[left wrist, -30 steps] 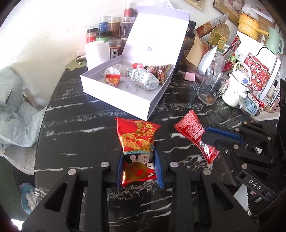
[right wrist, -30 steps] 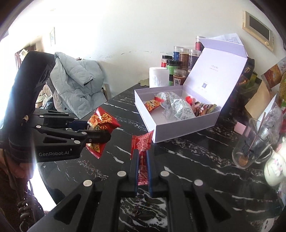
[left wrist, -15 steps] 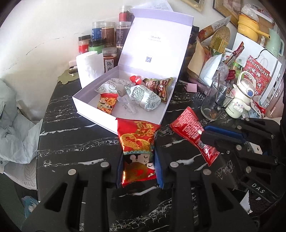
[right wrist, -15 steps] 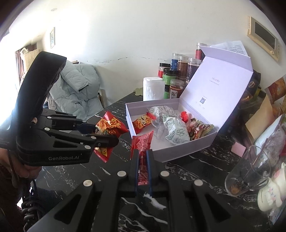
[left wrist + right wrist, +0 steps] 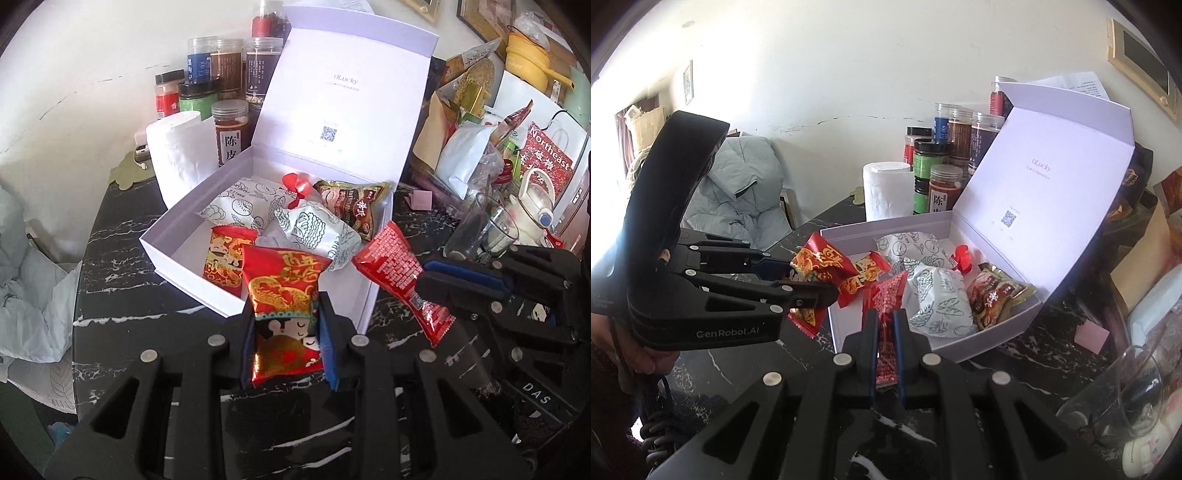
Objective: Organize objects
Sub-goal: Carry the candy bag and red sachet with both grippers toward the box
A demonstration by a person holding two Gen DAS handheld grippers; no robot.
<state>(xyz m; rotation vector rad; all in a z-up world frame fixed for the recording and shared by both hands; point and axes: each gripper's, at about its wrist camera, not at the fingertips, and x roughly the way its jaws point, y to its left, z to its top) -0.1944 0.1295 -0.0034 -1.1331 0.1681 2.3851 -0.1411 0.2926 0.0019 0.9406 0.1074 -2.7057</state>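
Note:
My left gripper (image 5: 286, 321) is shut on a red and gold snack packet (image 5: 284, 295) and holds it over the near wall of the open white box (image 5: 173, 236). My right gripper (image 5: 885, 332) is shut on a plain red snack packet (image 5: 886, 306), held at the box's (image 5: 997, 334) near corner. The left gripper also shows in the right wrist view (image 5: 809, 284), and the right gripper in the left wrist view (image 5: 436, 277). The box holds two white patterned packets (image 5: 317, 232), a small red and gold packet (image 5: 221, 254), a brown packet (image 5: 354, 210) and a red candy (image 5: 295, 184).
The box stands on a black marble table (image 5: 122, 295). Behind it are several spice jars (image 5: 218, 92) and a paper roll (image 5: 177, 147). To the right are a glass (image 5: 480, 229), a white kettle (image 5: 532, 206) and piled bags (image 5: 472, 122). A grey jacket (image 5: 738, 188) lies at the left.
Both grippers have moved forward with their packets, from over the bare table to the box's near edge. Both stayed shut.

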